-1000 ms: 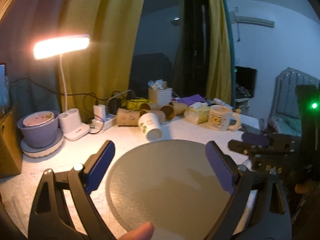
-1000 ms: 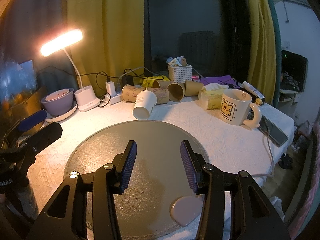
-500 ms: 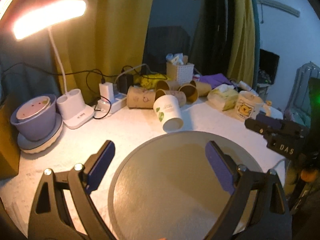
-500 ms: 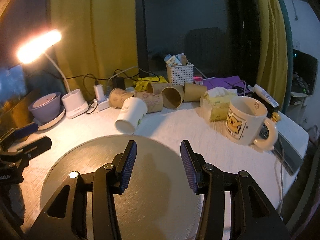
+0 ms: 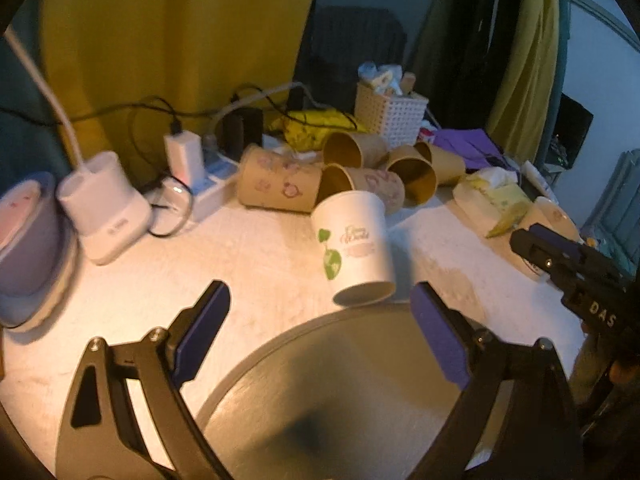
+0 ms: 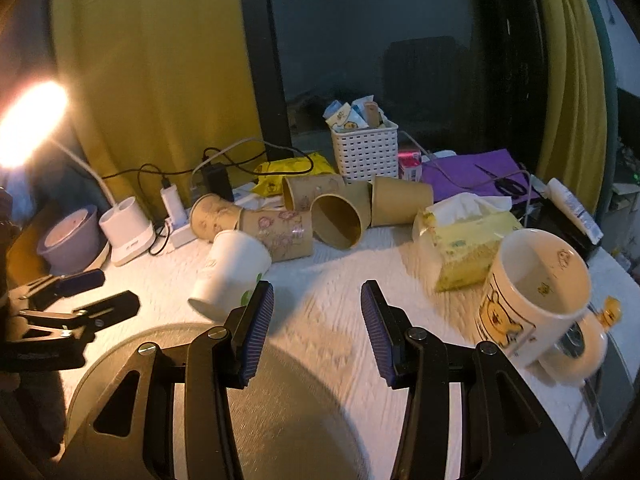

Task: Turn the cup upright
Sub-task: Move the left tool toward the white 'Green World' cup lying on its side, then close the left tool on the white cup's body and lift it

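Note:
A white paper cup with a green leaf print lies on its side on the white tablecloth, mouth toward me, just beyond the round grey mat. My left gripper is open and empty, just short of the cup's mouth. In the right wrist view the cup lies ahead to the left. My right gripper is open and empty, to the right of the cup. It also shows in the left wrist view.
Several brown paper cups lie on their sides behind the white cup. A bear mug, tissue pack, white basket, lamp base, power strip and purple bowl ring the table.
Both grippers have moved forward toward the white cup, which now looks larger and closer. Both stay open. The cup has not moved.

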`<state>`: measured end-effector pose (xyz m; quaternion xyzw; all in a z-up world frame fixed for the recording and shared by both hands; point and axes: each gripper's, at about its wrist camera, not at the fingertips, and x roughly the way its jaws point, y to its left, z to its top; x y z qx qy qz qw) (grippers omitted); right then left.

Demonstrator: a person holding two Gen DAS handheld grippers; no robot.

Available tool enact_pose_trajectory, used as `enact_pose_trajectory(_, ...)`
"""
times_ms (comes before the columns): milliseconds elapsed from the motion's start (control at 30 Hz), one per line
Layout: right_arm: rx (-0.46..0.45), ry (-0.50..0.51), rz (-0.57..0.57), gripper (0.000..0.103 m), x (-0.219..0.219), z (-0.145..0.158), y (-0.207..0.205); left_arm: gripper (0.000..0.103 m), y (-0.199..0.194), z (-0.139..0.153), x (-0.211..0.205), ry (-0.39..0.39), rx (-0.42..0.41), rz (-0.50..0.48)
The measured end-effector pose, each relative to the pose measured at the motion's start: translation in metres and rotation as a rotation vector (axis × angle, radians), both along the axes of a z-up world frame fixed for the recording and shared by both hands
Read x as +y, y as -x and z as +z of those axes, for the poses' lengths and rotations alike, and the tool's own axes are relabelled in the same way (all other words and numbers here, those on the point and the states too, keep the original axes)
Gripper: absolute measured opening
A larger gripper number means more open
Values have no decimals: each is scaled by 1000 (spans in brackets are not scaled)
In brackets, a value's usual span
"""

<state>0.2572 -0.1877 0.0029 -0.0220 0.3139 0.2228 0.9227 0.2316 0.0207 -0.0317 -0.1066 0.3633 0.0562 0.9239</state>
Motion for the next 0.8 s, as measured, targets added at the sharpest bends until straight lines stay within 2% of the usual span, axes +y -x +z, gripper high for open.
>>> enact_pose_trajectory(67,18,-4,-1,48,-1,-2,-9,93,-17,-5,-2,25,28,-15)
enact_pose_trajectory(267,58,-52,-23,48,-13,-10,-25,93,-54,-14,-14,26,73,-50)
enact_pose_trajectory(467,79,-87,-41,48,-22,-13,-30,91,-85,-32,-20,24,162,-66)
enact_pose_trajectory(533,80,-91,-47,48,-25,-13,-29,69,-87,-35,-21,17,173,-60)
enact_pose_trajectory(567,80,-93,-50,48,-26,-13,-29,63,-88,-37,-21,12,178,-60)
enact_pose_trajectory(767,64,-88,-65,48,-28,-7,-18,60,-77,-33,-23,-4,151,-72)
enact_pose_trajectory(800,83,-87,-70,48,-28,-6,-16,60,-74,-31,-25,-5,143,-78)
